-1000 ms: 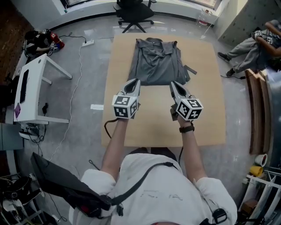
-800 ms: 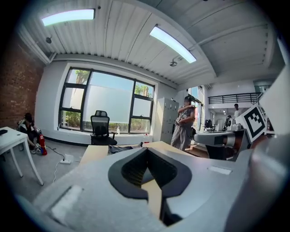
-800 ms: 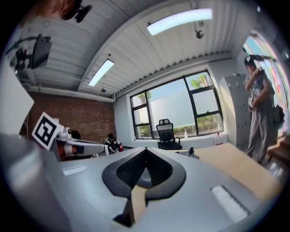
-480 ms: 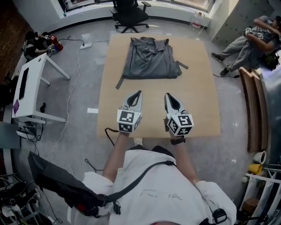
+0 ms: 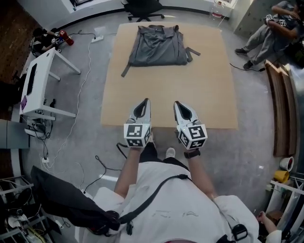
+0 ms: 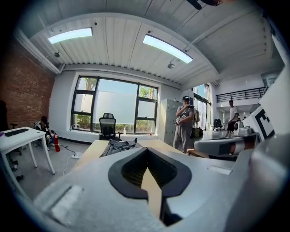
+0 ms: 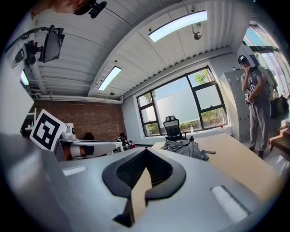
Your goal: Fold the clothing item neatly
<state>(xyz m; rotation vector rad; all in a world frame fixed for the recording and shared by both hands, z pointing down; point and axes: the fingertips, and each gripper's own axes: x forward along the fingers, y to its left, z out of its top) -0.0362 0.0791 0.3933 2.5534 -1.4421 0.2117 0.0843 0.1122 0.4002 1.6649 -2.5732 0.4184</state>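
A grey garment (image 5: pixel 156 45) lies folded in a compact rectangle at the far end of the wooden table (image 5: pixel 166 95), with a strap sticking out on each side. My left gripper (image 5: pixel 145 100) and right gripper (image 5: pixel 176 103) hover side by side over the table's near edge, far from the garment. Both are shut with nothing between the jaws. In the left gripper view the left gripper (image 6: pixel 147 152) points along the table at the garment (image 6: pixel 118 146). The right gripper view shows the right gripper (image 7: pixel 146 153) the same way, with the garment (image 7: pixel 186 147) far ahead.
A black office chair (image 5: pixel 142 7) stands beyond the table's far end. A white desk (image 5: pixel 40 85) is on the left, with cables on the floor. A seated person (image 5: pixel 275 28) and wooden boards (image 5: pixel 280 114) are on the right. Another person (image 6: pixel 185 122) stands by the table's far right.
Both grippers have drawn back from the garment's near hem to the table's near edge. The garment stays folded at the far end.
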